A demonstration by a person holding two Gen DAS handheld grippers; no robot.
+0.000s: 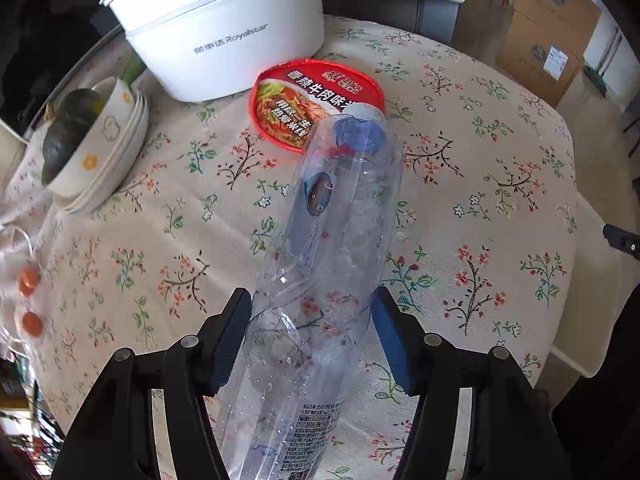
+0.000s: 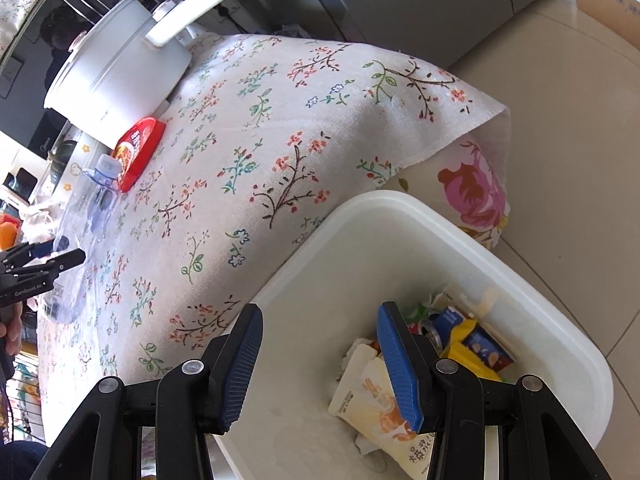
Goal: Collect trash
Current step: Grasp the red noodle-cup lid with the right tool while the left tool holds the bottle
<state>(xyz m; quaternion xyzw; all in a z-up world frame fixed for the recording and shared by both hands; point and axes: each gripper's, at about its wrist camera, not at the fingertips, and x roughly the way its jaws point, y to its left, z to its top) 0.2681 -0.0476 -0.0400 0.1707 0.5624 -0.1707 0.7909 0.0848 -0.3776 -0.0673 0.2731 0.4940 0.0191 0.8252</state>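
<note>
Only the right wrist view shows the trash bin (image 2: 520, 264) beside the table (image 2: 280, 120).

The left wrist camera looks steeply down along its own fingers, close over the floral tablecloth (image 1: 480, 184), facing the white pot (image 1: 224, 28) at the table's far side. The right wrist camera sits beside the table edge, tilted down over the white bin (image 2: 500, 248) on the floor. Both views share the tablecloth, the pot, the red lid (image 1: 316, 100) and the clear bottle (image 1: 336, 216).
</note>
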